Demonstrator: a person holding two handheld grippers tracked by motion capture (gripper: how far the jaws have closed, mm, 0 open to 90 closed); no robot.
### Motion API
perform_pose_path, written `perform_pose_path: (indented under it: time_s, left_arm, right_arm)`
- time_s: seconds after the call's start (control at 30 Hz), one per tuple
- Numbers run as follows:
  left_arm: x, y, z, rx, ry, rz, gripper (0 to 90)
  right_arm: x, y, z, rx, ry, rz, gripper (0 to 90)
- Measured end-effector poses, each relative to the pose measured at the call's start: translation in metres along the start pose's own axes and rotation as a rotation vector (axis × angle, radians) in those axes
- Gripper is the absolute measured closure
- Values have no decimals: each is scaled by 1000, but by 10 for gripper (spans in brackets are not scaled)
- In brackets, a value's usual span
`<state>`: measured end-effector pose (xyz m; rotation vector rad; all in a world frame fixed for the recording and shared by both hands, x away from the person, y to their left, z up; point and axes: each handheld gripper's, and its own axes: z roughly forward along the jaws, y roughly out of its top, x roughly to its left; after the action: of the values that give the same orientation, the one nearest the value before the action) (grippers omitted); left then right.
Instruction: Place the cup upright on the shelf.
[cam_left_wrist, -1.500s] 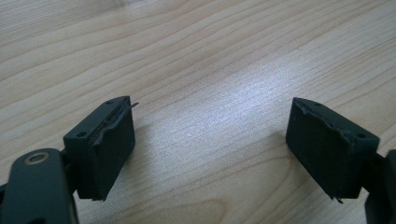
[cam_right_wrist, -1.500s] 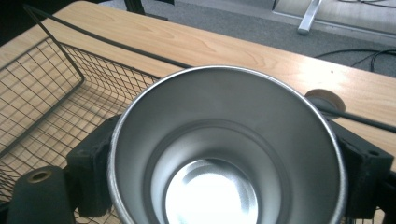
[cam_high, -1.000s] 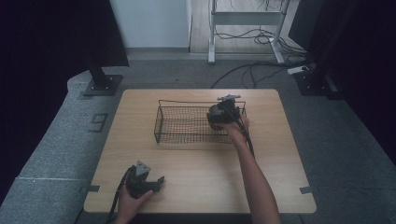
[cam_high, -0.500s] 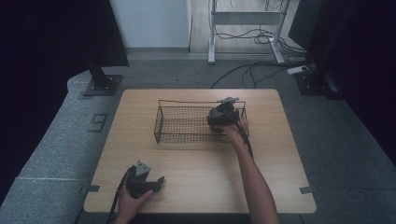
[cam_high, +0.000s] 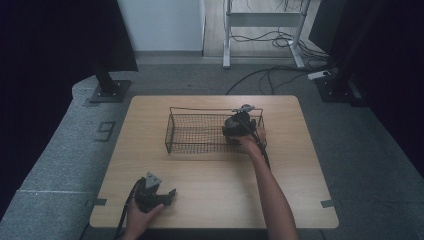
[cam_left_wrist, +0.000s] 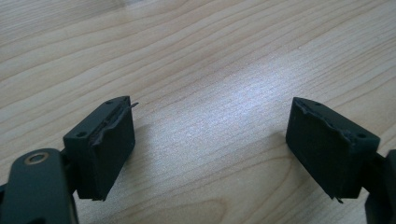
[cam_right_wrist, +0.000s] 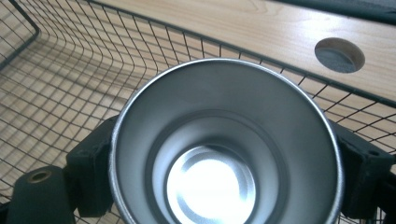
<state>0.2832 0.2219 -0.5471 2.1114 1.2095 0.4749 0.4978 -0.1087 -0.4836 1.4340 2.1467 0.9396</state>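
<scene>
A lab or recording studio; black curtains (cam_high: 55, 40), floor cables (cam_high: 270, 75), and one bare wooden table (cam_high: 210, 170).

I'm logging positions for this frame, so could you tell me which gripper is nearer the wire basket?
Right. The right gripper is inside the wire basket at its right end; the left gripper sits near the table's front edge.

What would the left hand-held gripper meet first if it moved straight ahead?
Probably the bare wooden table: the left hand-held gripper is open, and wood alone lies ahead between its jaws.
</scene>
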Motion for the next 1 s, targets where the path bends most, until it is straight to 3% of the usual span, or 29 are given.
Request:
perform_pose_path:
  time_s: [0.3,0.47,0.6,0.83,1.0]
  left_arm:
    - [0,0,0,1,0,1,156]
    - [0,0,0,1,0,1,156]
    - [0,0,0,1,0,1,156]
    - [0,0,0,1,0,1,156]
    - [0,0,0,1,0,1,156]
  right_arm:
    - [-1,-3,4,36,-32,-15,131]
    - [-2,-5,6,50,-17,-12,130]
    - [-2,-5,5,63,-48,-37,129]
    - [-6,-5,3,87,-32,-8,127]
    - [-7,-6,1,88,-49,-21,121]
